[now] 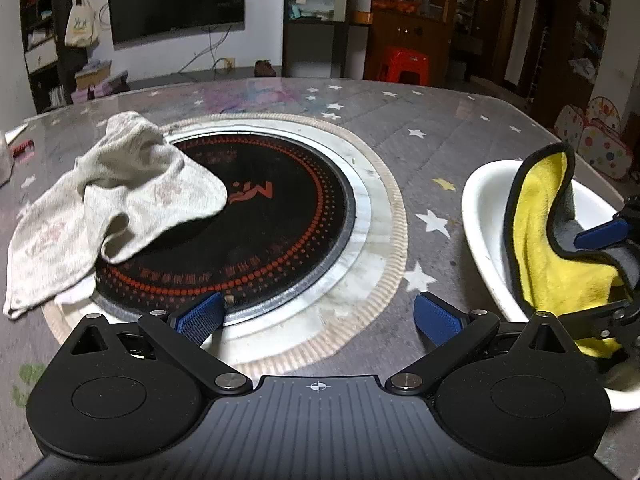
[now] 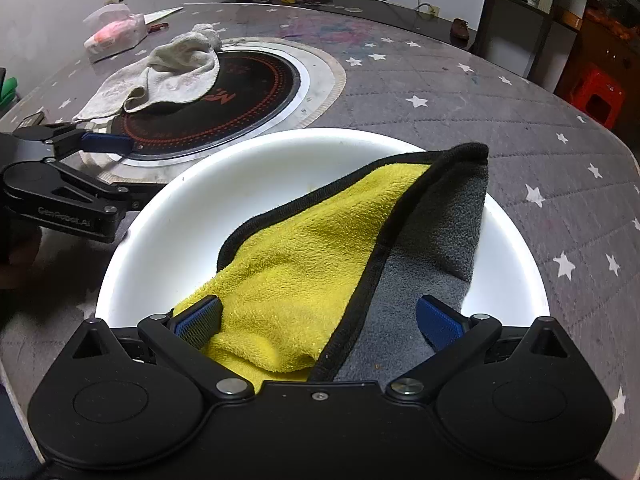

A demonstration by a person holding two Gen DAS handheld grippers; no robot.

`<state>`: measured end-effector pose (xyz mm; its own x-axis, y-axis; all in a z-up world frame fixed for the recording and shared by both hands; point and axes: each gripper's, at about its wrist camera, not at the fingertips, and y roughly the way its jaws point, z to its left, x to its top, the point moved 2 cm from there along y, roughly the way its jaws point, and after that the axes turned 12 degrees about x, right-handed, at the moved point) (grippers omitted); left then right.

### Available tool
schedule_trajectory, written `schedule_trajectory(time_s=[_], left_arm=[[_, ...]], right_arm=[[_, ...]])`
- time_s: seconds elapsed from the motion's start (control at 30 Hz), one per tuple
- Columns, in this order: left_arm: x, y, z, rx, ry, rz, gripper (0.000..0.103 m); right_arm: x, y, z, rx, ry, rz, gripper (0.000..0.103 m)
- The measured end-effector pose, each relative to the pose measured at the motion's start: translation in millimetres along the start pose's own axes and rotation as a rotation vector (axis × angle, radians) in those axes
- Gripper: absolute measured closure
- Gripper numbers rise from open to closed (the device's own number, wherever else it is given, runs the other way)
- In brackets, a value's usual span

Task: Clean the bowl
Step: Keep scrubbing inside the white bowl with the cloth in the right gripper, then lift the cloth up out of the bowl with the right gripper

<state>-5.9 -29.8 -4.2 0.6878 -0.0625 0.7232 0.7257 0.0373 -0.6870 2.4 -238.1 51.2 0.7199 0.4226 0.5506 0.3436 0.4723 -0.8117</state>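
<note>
A white bowl (image 2: 208,200) sits on the star-patterned table, also at the right of the left wrist view (image 1: 480,216). A yellow and grey cloth (image 2: 304,256) lies in it, draped up over the near rim; it also shows in the left wrist view (image 1: 536,232). My right gripper (image 2: 318,318) is open, its blue pads on either side of the cloth above the bowl. My left gripper (image 1: 318,316) is open and empty, to the left of the bowl over the edge of the cooktop, and it also shows in the right wrist view (image 2: 108,144).
A round black induction cooktop (image 1: 280,224) is set into the table. A crumpled off-white rag (image 1: 112,200) lies over its left side. A plastic packet (image 2: 114,32) and a knife (image 2: 160,16) lie at the far left of the table. A red stool (image 1: 402,65) stands beyond the table.
</note>
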Motion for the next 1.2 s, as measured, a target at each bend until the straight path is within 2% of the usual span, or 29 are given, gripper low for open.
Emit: schedule_trajectory(time_s=[0.2, 0.27, 0.4, 0.8, 0.87, 1.0, 1.2], left_arm=[[3.7, -11.8, 7.0, -0.036, -0.085, 0.041, 0.001], [5.1, -15.4, 6.0, -0.039, -0.085, 0.041, 0.001], [10.2, -30.8, -4.2, -0.045, -0.057, 0.017, 0.001], [13.2, -36.8, -35.4, -0.057, 0.025, 0.047, 0.002], [12.5, -35.9, -39.1, -0.059, 0.034, 0.054, 0.003], [10.8, -32.5, -46.3, -0.076, 0.051, 0.074, 0.013], [10.2, -29.0, -56.3, -0.089, 0.084, 0.084, 0.024]], right_arm=[[-5.6, -3.0, 4.7, -0.005, 0.008, 0.014, 0.000], [-8.1, -4.3, 6.6, -0.002, 0.005, 0.021, 0.000], [-13.3, -7.8, 9.3, 0.005, 0.011, 0.036, 0.000], [-18.2, -27.3, 17.8, 0.001, 0.000, 0.057, 0.000], [-18.7, -31.3, 18.9, -0.004, -0.008, 0.058, 0.000], [-22.0, -38.0, 18.1, -0.008, -0.015, 0.076, 0.000], [-22.8, -32.4, 8.8, 0.029, 0.027, 0.105, 0.000]])
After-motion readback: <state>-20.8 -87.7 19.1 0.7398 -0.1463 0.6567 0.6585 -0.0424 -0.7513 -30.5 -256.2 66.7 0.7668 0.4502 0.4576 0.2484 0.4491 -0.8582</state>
